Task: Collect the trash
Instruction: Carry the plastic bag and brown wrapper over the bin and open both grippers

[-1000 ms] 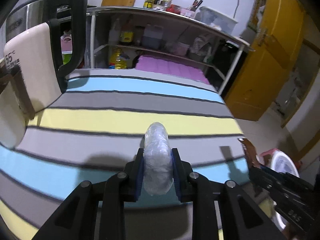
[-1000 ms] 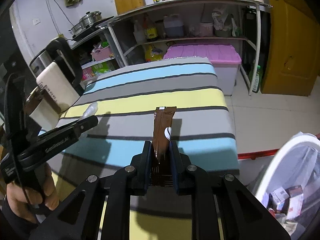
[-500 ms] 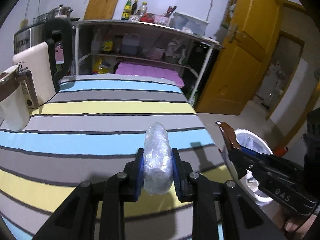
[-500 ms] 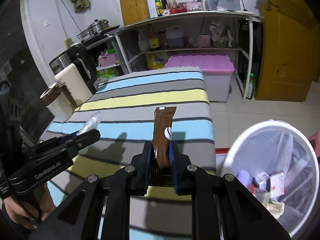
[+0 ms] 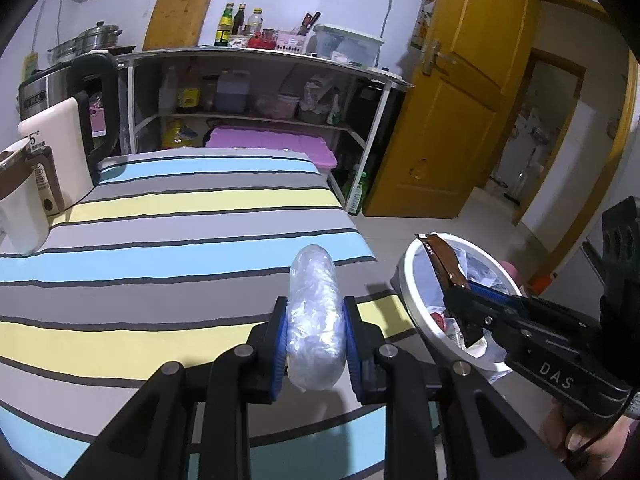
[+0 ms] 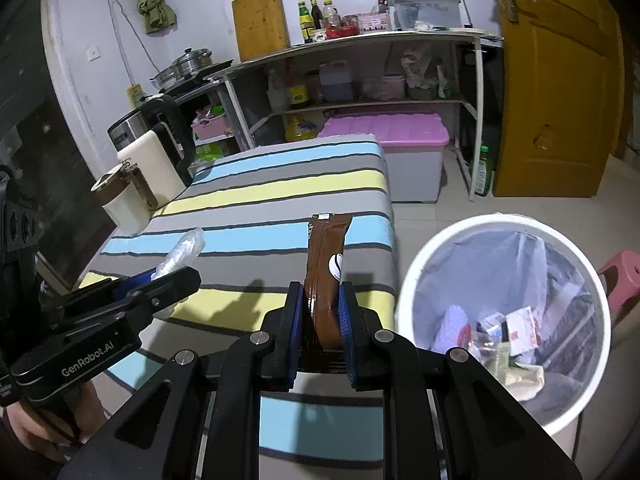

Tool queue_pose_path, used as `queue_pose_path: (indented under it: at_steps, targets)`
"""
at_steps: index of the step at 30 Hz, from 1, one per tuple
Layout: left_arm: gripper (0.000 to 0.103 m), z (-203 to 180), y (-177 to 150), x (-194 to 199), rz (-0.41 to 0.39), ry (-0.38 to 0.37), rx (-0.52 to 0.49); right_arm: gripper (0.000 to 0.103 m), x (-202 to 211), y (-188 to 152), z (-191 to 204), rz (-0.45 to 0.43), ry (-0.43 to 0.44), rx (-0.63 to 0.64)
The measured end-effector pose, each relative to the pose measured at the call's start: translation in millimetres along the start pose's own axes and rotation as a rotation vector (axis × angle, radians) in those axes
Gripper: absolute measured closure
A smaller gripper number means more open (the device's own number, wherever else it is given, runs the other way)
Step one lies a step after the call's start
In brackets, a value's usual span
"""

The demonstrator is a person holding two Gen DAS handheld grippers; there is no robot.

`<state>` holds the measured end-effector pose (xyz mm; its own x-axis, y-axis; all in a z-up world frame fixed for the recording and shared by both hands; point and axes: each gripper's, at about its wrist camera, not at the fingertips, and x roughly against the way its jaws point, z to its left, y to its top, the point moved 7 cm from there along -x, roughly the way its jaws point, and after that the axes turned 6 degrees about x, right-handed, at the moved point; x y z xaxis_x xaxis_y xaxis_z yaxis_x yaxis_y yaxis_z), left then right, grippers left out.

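My left gripper (image 5: 314,330) is shut on a crumpled clear plastic wad (image 5: 314,312), held above the striped table's right end. It also shows in the right wrist view (image 6: 182,250). My right gripper (image 6: 320,320) is shut on a brown coffee sachet (image 6: 326,276), held upright above the table's edge, left of the white trash bin (image 6: 404,292). In the left wrist view the sachet (image 5: 444,260) hangs over the bin's rim (image 5: 408,276). The bin has a plastic liner and several scraps of trash inside.
The striped tablecloth (image 5: 180,248) covers the table. A cream kettle (image 5: 60,152) and a white cup (image 5: 20,200) stand at its left edge. A shelf rack (image 5: 260,92), a purple-lidded box (image 6: 396,136) and a yellow door (image 6: 556,80) stand behind. A pink stool (image 6: 624,272) sits beside the bin.
Both grippers have pulled back and swung right toward the bin, still holding their items. The bin now fills more of both views.
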<state>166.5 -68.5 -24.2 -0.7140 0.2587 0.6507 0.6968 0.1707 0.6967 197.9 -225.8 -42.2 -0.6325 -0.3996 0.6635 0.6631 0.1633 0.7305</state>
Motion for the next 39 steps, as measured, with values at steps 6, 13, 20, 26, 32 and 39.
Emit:
queue_pose_path:
  at_steps: [6,13,20,26,32,39]
  targets:
    - [0.077,-12,-1,-4,0.009,-0.018,-0.008,0.085,9,-4,-12,-0.004,-0.022,-0.019]
    - [0.077,-32,-2,-17,0.030,-0.046,-0.036,0.085,15,-12,-35,-0.003,-0.056,-0.052]
    - [0.077,-61,0,-39,0.055,-0.093,-0.084,0.084,21,-20,-68,0.001,-0.103,-0.100]
    - [0.077,-84,-4,-61,0.090,-0.136,-0.117,0.084,26,-23,-94,0.002,-0.145,-0.133]
    - [0.077,-110,-8,-80,0.121,-0.183,-0.158,0.084,30,-30,-121,0.010,-0.183,-0.177]
    - [0.077,-135,-16,-103,0.162,-0.220,-0.197,0.084,28,-41,-150,0.035,-0.221,-0.220]
